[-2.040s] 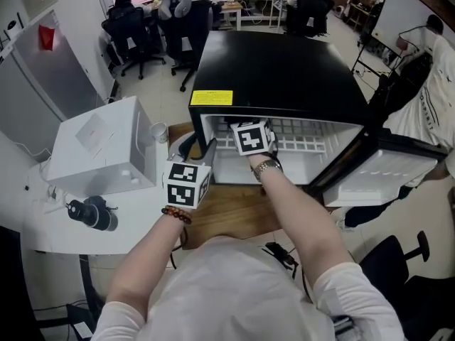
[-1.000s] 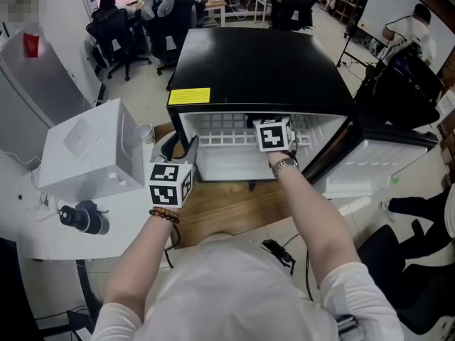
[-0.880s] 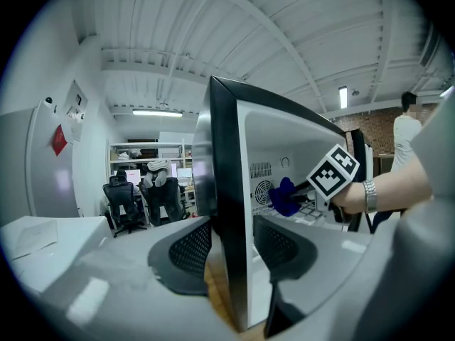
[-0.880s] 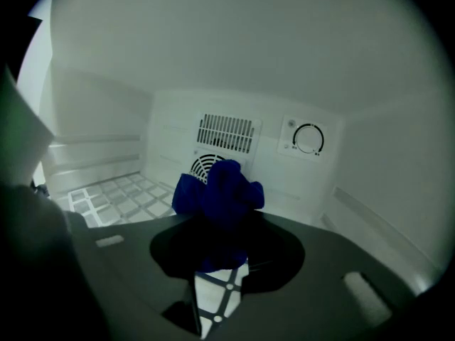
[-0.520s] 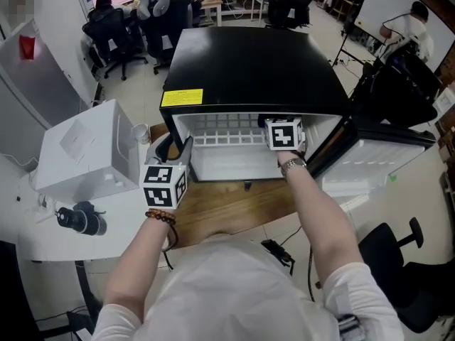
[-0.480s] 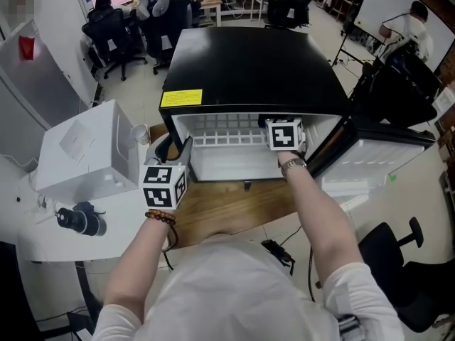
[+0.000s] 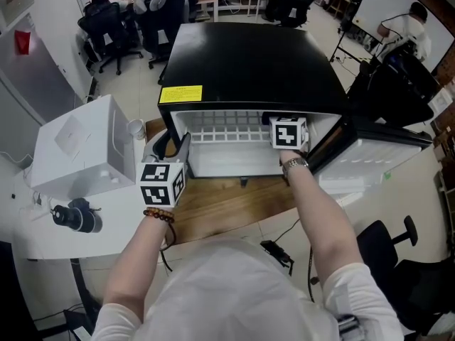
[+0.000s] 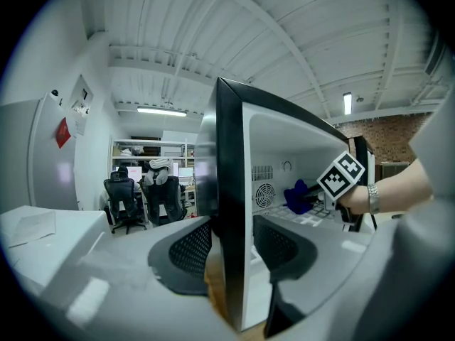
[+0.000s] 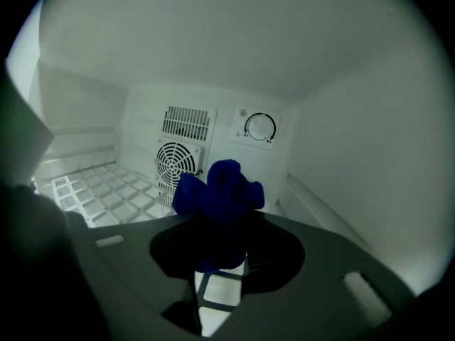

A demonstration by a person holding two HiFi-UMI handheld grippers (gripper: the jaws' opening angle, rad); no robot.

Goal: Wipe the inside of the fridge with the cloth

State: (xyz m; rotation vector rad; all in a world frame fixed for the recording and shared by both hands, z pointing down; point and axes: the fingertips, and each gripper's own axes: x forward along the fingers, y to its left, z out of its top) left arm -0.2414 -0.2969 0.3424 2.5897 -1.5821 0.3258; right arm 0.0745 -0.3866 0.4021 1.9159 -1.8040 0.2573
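Right gripper view: grips the bunched blue cloth [image 9: 220, 190] between the right gripper [image 9: 219, 251] jaws, inside the fridge [image 7: 256, 55], above the wire shelf [image 9: 106, 190], near the right wall [image 9: 370, 155]. Left gripper view: clamps the left gripper [image 8: 231, 244] onto the fridge's left side wall [image 8: 229, 155].
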